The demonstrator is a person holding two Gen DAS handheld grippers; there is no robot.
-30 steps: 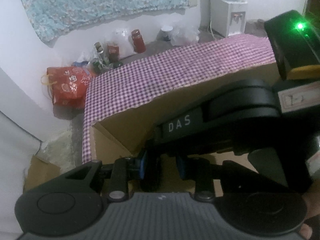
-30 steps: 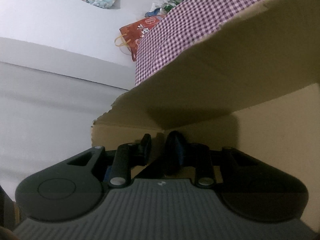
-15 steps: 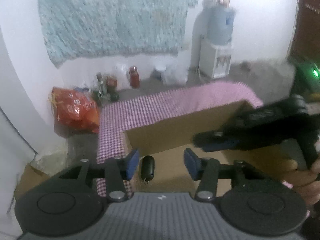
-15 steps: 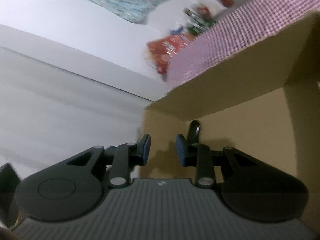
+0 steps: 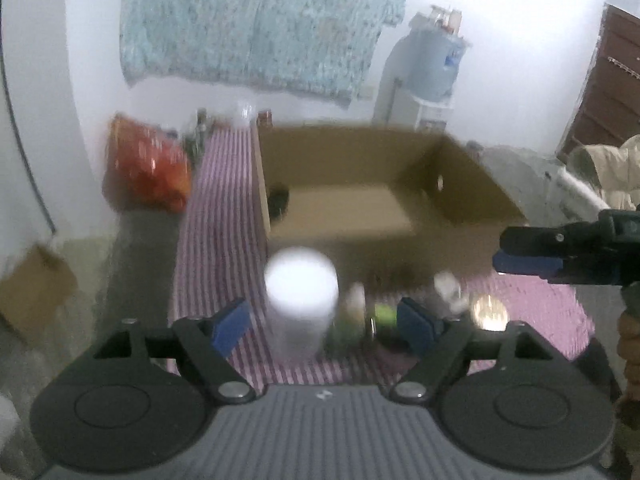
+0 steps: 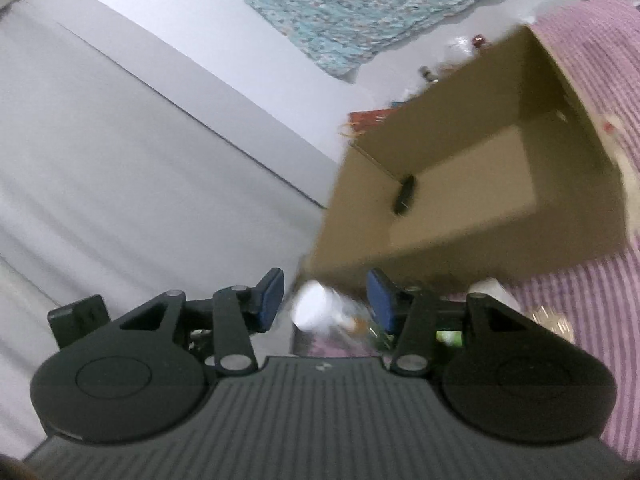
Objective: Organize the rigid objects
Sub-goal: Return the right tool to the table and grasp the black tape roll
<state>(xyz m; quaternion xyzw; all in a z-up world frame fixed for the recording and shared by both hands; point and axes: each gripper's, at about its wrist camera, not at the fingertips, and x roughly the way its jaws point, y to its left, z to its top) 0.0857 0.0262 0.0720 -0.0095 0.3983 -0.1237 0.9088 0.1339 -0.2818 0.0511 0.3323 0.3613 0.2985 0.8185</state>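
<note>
Both tongs spread and empty — the left tongs (image 5: 325,322) should straddle the white jar (image 5: 301,300) squarely, then carry it to the box (image 5: 460,184).

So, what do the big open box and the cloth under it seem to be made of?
The box looks like plain brown cardboard: matte, with thin flat walls and sharp folds. The cloth seems a woven fabric in a purple and white pattern; it drapes softly over the edge. Blur leaves the weave unclear.

Both wrist cams sit above the table, looking down at the cardboard box (image 5: 460,168) (image 6: 348,216); right view tilted.
</note>
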